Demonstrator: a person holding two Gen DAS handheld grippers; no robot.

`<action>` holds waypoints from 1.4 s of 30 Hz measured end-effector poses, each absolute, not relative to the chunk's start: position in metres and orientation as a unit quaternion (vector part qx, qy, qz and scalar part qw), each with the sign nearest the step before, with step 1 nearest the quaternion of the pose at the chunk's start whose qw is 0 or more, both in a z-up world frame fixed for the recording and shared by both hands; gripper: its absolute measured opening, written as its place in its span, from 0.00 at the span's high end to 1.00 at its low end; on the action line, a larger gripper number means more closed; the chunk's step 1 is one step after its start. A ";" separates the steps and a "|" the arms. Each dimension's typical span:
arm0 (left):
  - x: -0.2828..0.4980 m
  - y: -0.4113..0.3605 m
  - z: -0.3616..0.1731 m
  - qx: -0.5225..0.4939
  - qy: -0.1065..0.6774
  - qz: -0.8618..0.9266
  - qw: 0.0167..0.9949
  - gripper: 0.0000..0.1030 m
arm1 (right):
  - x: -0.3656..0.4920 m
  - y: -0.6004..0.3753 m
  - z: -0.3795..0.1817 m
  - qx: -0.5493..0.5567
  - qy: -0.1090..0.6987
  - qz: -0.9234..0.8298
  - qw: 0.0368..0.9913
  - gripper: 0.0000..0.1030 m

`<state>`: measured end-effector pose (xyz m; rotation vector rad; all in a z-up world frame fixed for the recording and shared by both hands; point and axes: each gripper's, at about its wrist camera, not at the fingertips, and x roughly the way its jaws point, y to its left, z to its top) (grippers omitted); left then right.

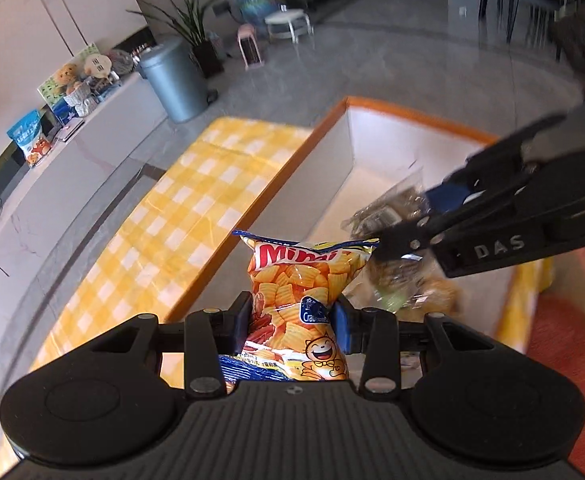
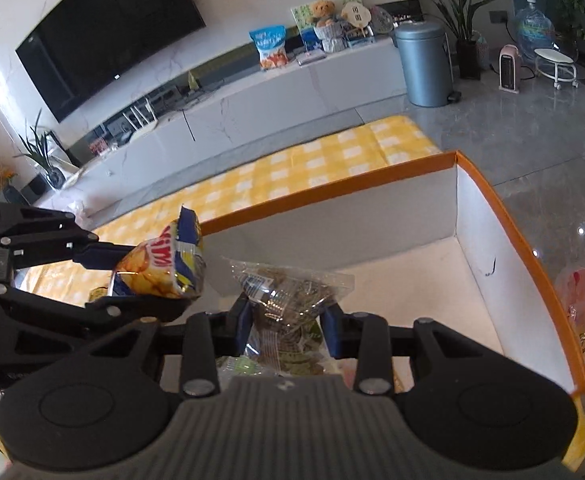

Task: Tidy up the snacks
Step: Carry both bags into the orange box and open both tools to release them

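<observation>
Left tool (image 1: 292, 316) pinches a crinkly orange chip bag (image 1: 304, 280); right tool (image 2: 286, 320) a clear packet (image 2: 288, 292).

Left gripper (image 1: 294, 322): pads pinch an orange chip bag (image 1: 306, 292), held upright.
Right gripper (image 1: 402, 236): enters from the right, clamped on a clear snack packet (image 1: 388, 216).
Box (image 1: 324, 168): orange-rimmed, white inside, beneath both bags.
Desk (image 1: 180, 216): yellow checked cloth.
</observation>
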<state>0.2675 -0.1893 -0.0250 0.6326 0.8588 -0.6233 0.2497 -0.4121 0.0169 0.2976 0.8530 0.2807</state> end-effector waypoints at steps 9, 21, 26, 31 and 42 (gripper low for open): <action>0.292 -0.200 -0.064 0.359 0.428 -0.289 0.778 0.54 | 0.301 -0.407 -0.003 0.135 0.466 0.147 0.862 0.66; 0.297 -0.193 -0.089 0.385 0.439 -0.290 0.758 0.45 | 0.337 -0.378 -0.028 0.108 0.516 0.148 0.837 0.65; 0.291 -0.191 -0.089 0.382 0.432 -0.289 0.764 0.32 | 0.341 -0.376 -0.031 0.109 0.518 0.142 0.836 0.56; 0.283 -0.184 -0.077 0.371 0.420 -0.299 0.772 0.26 | 0.337 -0.377 -0.025 0.105 0.511 0.135 0.842 0.56; 0.247 -0.160 -0.035 0.305 0.394 -0.285 0.819 0.26 | 0.303 -0.384 0.003 0.107 0.482 0.133 0.859 0.56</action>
